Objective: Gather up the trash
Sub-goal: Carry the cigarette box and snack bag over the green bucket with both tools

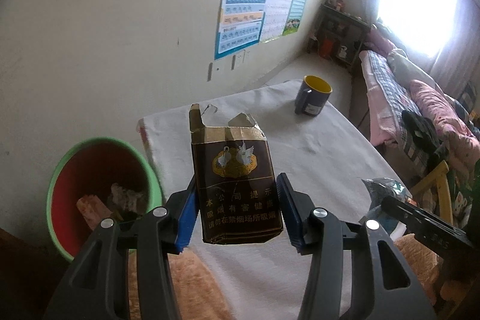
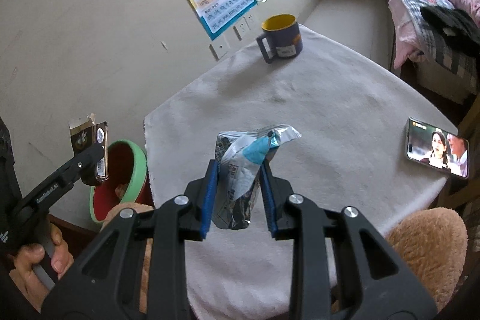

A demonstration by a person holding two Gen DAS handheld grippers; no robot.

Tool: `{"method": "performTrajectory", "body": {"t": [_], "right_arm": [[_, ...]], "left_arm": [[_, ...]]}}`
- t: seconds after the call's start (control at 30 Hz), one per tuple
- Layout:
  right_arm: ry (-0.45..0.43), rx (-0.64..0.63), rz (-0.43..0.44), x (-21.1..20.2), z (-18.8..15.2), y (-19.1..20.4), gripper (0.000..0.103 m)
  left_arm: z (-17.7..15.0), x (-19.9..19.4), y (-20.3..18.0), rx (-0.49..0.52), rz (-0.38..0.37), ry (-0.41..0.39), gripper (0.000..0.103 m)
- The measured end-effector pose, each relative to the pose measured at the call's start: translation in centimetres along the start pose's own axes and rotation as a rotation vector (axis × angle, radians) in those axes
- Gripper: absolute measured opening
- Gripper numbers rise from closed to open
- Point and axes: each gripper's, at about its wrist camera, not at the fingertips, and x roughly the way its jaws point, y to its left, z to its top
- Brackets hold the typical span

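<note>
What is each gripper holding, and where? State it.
Left gripper: cigarette pack, by its lower side edges. Right gripper: crumpled foil wrapper, around its middle.

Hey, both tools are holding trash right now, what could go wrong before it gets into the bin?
1. The cigarette pack looks held mostly by one pad of the left tool, so it may slip onto the table short of the green bin.
2. The crumpled wrapper in the right tool is thin and could slide out.
3. Swinging toward the bin could clip the mug.

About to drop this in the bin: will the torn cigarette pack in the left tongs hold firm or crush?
The cigarette pack is torn open on top, so probably empty, light and easily crushed. Its glossy card may slip between the left tongs.
</note>
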Motion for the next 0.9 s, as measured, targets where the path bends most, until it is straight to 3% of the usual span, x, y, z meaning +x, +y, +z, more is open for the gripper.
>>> {"method": "performTrajectory", "body": {"t": [0.9], "right_arm": [[0.050,-0.177,0.059,1.2,-1.2,8.4,0.028]], "left_arm": [[-1.3,-0.3,6.1,-0.110,0.061,-0.001,0.047]]}}
